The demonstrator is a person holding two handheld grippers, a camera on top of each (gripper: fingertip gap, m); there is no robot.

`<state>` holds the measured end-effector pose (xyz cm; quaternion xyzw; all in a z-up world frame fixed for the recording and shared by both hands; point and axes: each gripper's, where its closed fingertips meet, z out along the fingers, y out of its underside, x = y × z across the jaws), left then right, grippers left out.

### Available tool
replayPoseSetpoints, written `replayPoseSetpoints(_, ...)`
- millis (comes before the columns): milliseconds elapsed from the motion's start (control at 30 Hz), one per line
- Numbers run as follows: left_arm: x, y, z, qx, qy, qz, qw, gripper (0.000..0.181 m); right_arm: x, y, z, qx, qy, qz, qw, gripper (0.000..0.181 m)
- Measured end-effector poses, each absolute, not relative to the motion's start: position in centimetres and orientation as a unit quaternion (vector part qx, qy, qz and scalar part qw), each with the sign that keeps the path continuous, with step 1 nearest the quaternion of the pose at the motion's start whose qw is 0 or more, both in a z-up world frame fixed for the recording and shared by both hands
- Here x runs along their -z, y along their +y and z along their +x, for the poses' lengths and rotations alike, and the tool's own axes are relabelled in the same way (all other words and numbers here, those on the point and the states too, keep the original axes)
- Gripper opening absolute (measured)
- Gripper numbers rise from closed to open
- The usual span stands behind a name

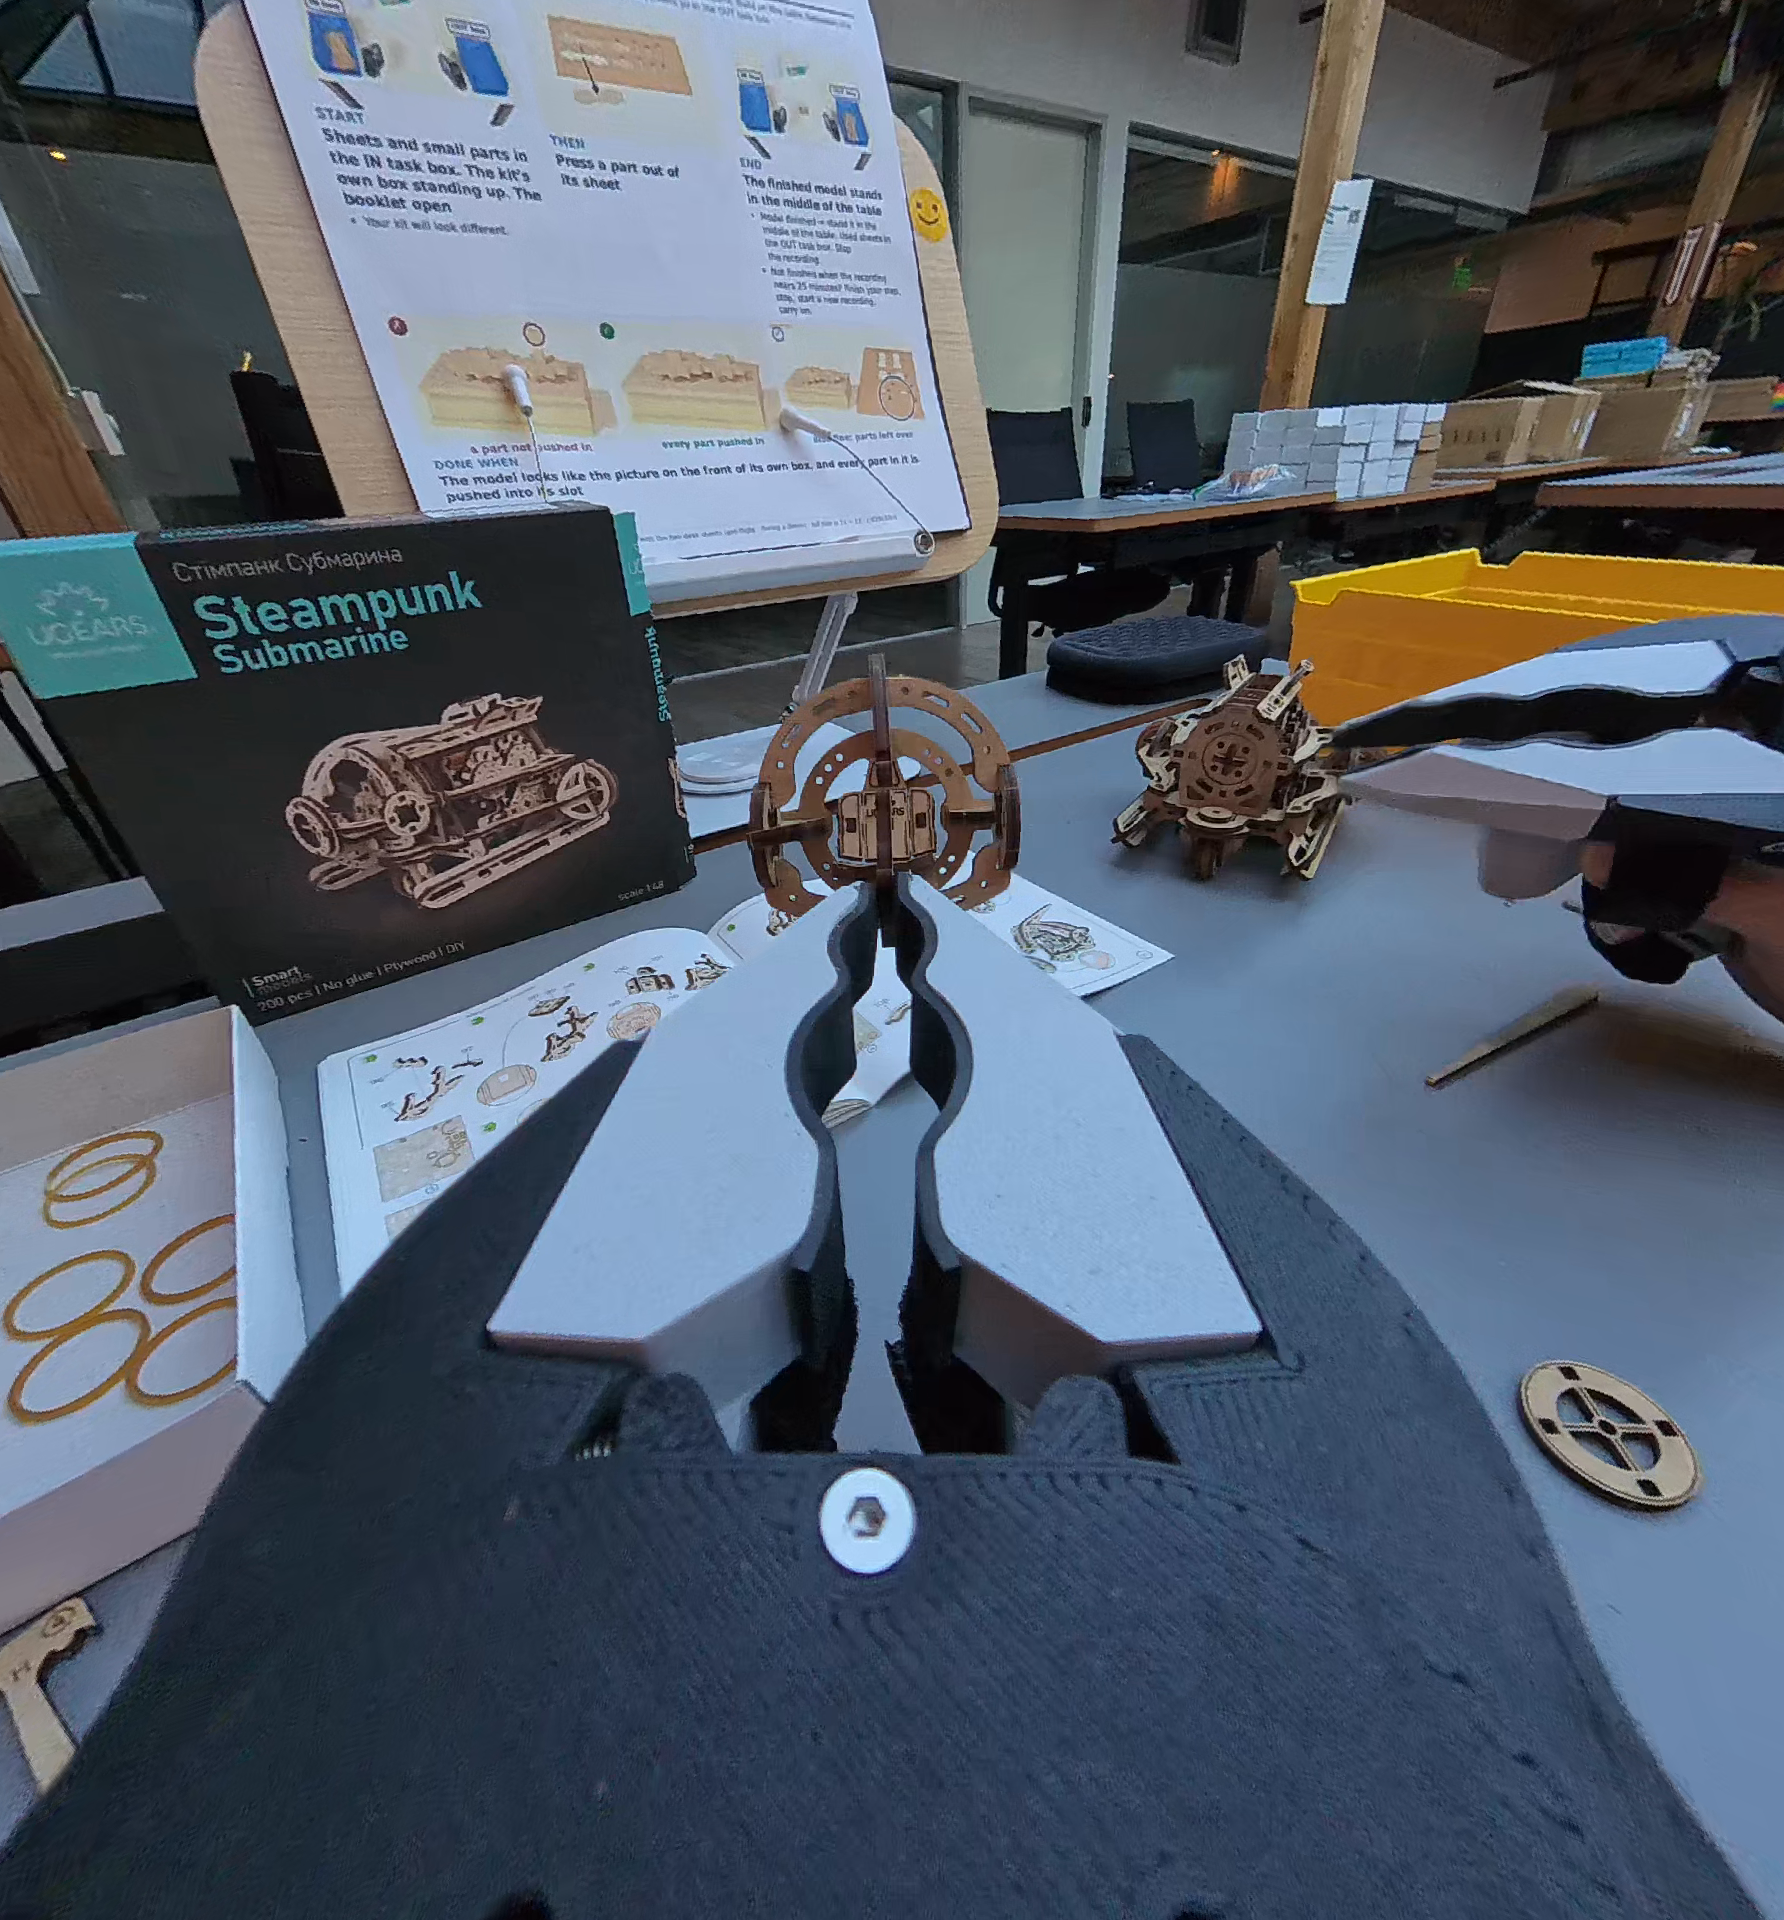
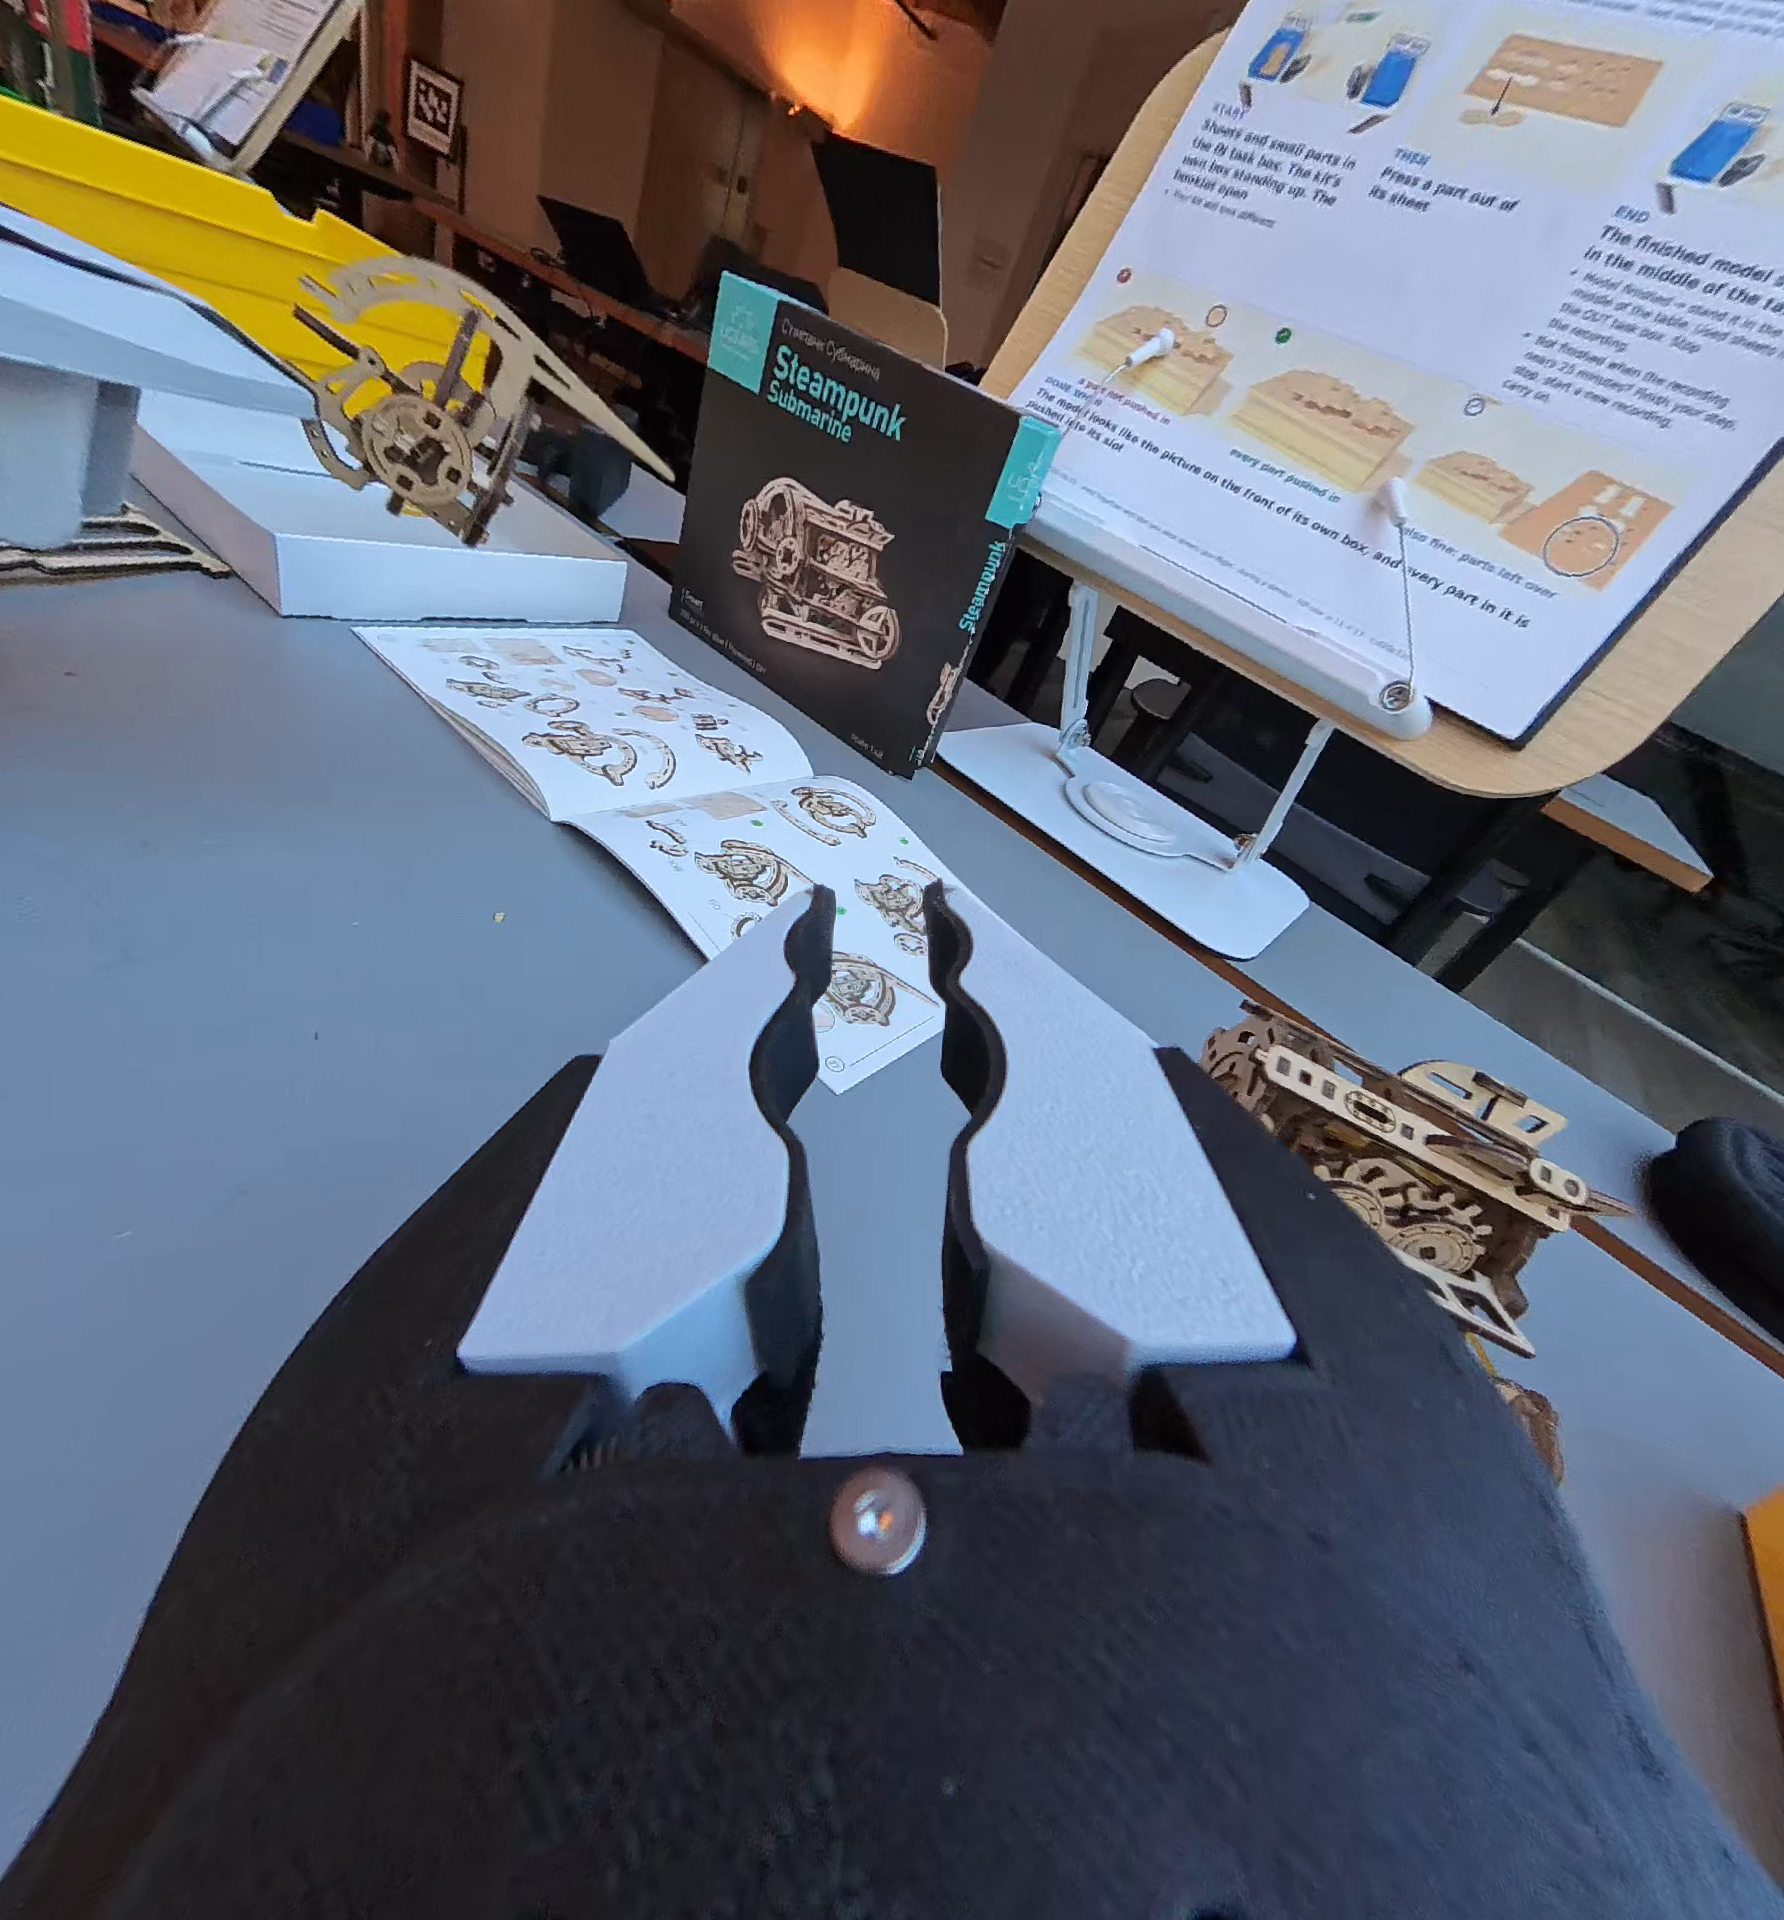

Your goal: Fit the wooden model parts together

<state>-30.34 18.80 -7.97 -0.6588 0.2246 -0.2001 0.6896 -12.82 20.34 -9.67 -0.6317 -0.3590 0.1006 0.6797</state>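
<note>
Left wrist view: we note the grey table (image 1: 1387,1195), the upright kit box (image 1: 348,727), the open booklet (image 1: 514,1049) and a partly built wooden body (image 1: 1231,779) at the far right. Our left gripper (image 1: 880,894) clamps the ringed wooden subassembly (image 1: 883,800) above the booklet. Our right gripper (image 2: 875,899) hovers empty, fingers parted. A wooden disc (image 1: 1607,1434) lies loose.

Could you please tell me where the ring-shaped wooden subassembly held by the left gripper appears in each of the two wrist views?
Left wrist view: the ring-shaped subassembly sits at centre, pinched at the tips of the left gripper.
Right wrist view: it shows at upper left, held up in front of the yellow bin.
Shared landmark: the dark kit box stands upright behind the open booklet.
</note>
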Motion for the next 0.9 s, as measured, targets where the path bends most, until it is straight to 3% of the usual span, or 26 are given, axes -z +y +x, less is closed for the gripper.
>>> replayPoseSetpoints(900, 7.6, 17.6, -29.0, 0.234, 0.232, -0.643, 0.691, 0.000, 9.1, 19.5, -13.4, -0.141, -0.356, -0.627, 0.679, 0.022)
